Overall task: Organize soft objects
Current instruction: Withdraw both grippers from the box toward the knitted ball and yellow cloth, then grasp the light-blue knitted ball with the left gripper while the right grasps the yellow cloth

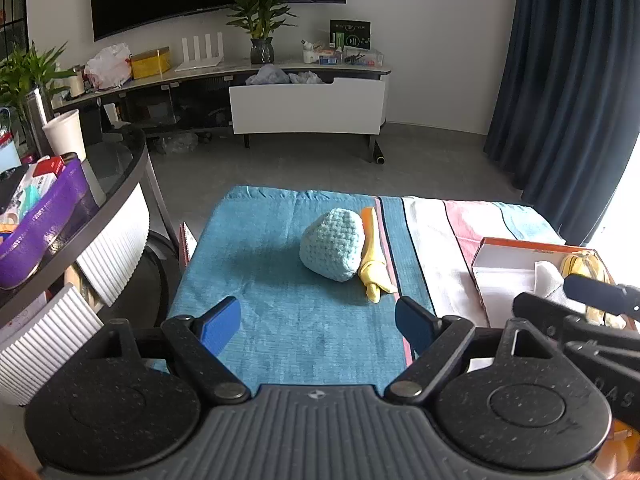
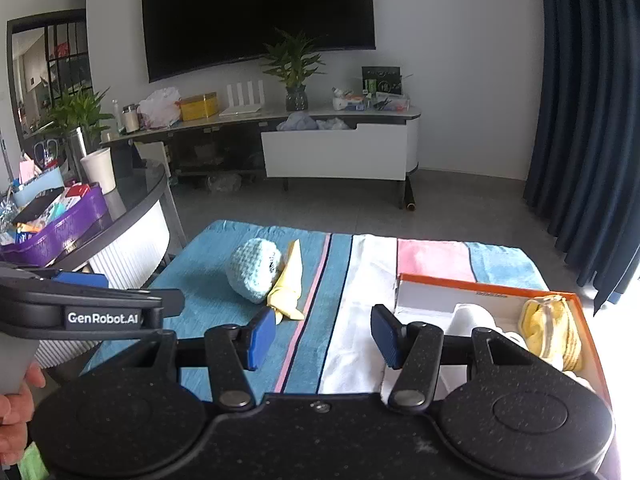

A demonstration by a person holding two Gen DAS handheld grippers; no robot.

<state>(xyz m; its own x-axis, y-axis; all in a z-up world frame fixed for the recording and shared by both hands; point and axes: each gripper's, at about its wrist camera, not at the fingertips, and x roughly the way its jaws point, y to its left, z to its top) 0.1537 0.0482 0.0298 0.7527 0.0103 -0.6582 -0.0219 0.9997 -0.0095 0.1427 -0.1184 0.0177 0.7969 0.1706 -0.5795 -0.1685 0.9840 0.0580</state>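
Lying together on towel (image 1: 280, 312): crochet ball (image 1: 331, 243), yellow cloth (image 1: 374, 264).

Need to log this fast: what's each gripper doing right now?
Left gripper: open, holding nothing, over the blue towel.
Right gripper: open, holding nothing.

A dark television (image 2: 256, 16) hangs above a long media console (image 2: 304, 148), with navy curtains (image 2: 588, 128) at right.
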